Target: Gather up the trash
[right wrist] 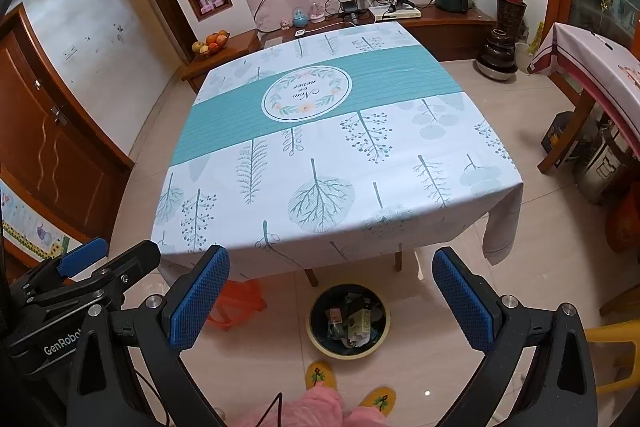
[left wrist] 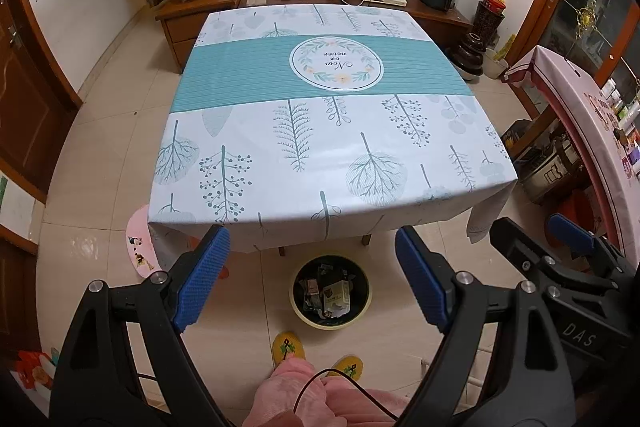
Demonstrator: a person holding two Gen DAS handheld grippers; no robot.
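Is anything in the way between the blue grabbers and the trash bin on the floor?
Nothing visible blocks it. The trash bin stands open on the floor just in front of the table, with papers already inside. The left gripper and right gripper both hang open above it, with only bare floor and air between.

Round waste bin (left wrist: 331, 297), pale yellow rim, dark liner, upright on floor tiles, just in front of table (left wrist: 320, 131) near edge, holding mixed wrappers and paper trash (left wrist: 334, 301), roughly half full
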